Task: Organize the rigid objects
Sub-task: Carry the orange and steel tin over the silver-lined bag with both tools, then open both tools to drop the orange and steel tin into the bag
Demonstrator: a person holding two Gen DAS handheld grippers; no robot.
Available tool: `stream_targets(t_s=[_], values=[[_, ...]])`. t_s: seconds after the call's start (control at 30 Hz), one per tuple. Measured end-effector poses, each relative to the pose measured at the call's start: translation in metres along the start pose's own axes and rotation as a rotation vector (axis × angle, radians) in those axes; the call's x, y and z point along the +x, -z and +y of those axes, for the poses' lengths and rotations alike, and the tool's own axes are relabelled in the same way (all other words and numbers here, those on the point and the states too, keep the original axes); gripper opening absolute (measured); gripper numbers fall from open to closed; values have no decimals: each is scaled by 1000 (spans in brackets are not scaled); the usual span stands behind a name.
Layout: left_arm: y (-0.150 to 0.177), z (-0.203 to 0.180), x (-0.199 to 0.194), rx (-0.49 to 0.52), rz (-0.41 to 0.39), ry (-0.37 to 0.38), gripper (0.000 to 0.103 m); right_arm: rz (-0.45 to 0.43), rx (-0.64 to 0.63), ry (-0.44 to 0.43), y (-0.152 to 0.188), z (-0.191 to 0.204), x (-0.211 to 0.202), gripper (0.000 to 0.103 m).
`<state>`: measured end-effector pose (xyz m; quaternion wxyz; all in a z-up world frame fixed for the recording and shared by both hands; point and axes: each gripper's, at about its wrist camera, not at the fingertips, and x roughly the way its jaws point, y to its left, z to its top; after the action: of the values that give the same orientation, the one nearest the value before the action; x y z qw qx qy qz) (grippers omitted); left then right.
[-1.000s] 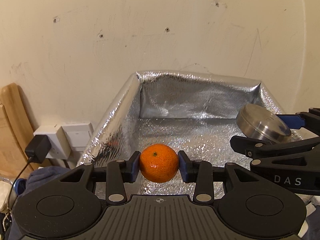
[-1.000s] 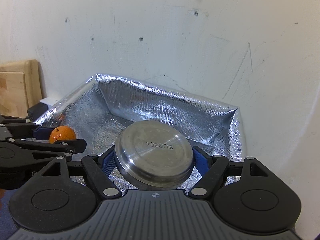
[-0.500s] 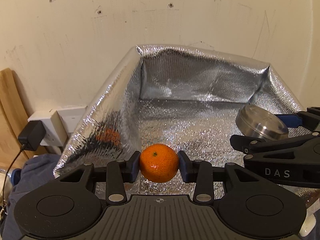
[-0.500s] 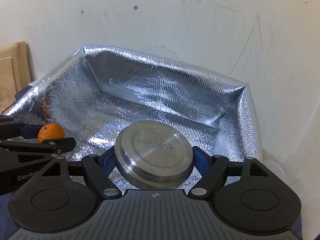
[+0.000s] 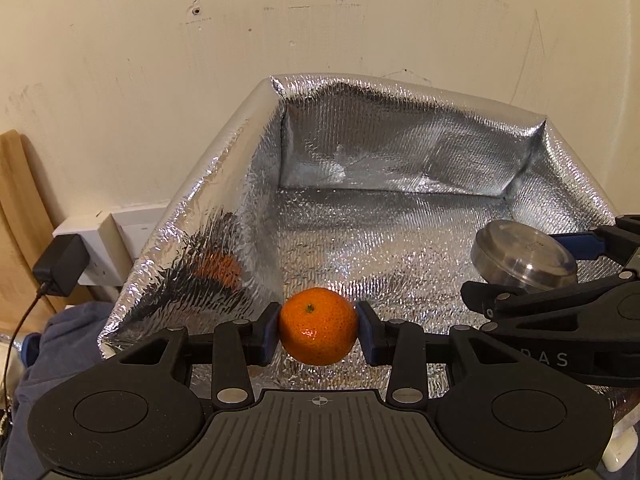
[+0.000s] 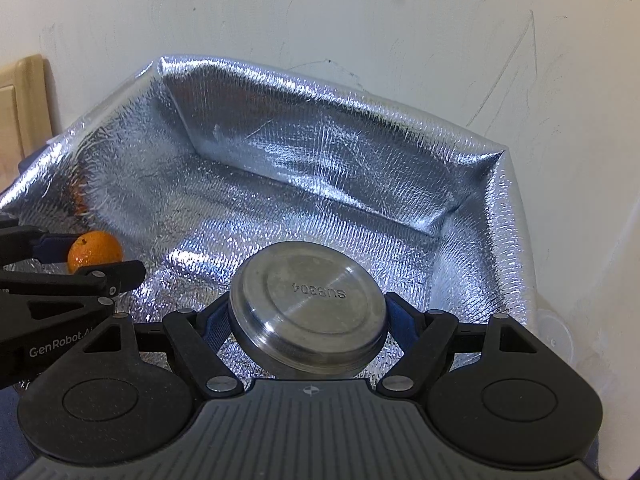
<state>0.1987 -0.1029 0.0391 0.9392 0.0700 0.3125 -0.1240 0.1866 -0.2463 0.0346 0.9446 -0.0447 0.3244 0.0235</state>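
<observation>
An orange mandarin (image 5: 318, 326) is clamped between the blue pads of my left gripper (image 5: 319, 330), held over the near left part of an open silver foil-lined bag (image 5: 224, 184). My right gripper (image 6: 308, 312) is shut on a round steel tin (image 6: 308, 304), flat side up and stamped with letters, over the bag's near right part. In the left wrist view the tin (image 5: 524, 256) and the right gripper (image 5: 568, 264) show at the right edge. In the right wrist view the mandarin (image 6: 94, 250) and the left gripper (image 6: 86, 252) show at the left edge.
The bag (image 6: 492, 184) stands against a scuffed cream wall. Left of it are a white wall socket (image 5: 100, 236) with a black plug (image 5: 60, 266), a wooden board (image 5: 20, 208) and blue-grey cloth (image 5: 60, 344). The bag's foil floor (image 5: 380, 232) lies bare.
Both grippers have tipped downward and moved in over the bag, so more of its foil floor shows. Both holds are unchanged.
</observation>
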Motion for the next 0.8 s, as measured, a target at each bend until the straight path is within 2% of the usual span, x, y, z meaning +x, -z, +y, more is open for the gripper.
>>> stream_targets(t_s=[0.43,0.8], values=[[1,-1,5,6,15,-5,38,41,-14,7,0,3,11,75],[2,0,4,6,10,-21,38,32,-22,20,-2,4,7,75]])
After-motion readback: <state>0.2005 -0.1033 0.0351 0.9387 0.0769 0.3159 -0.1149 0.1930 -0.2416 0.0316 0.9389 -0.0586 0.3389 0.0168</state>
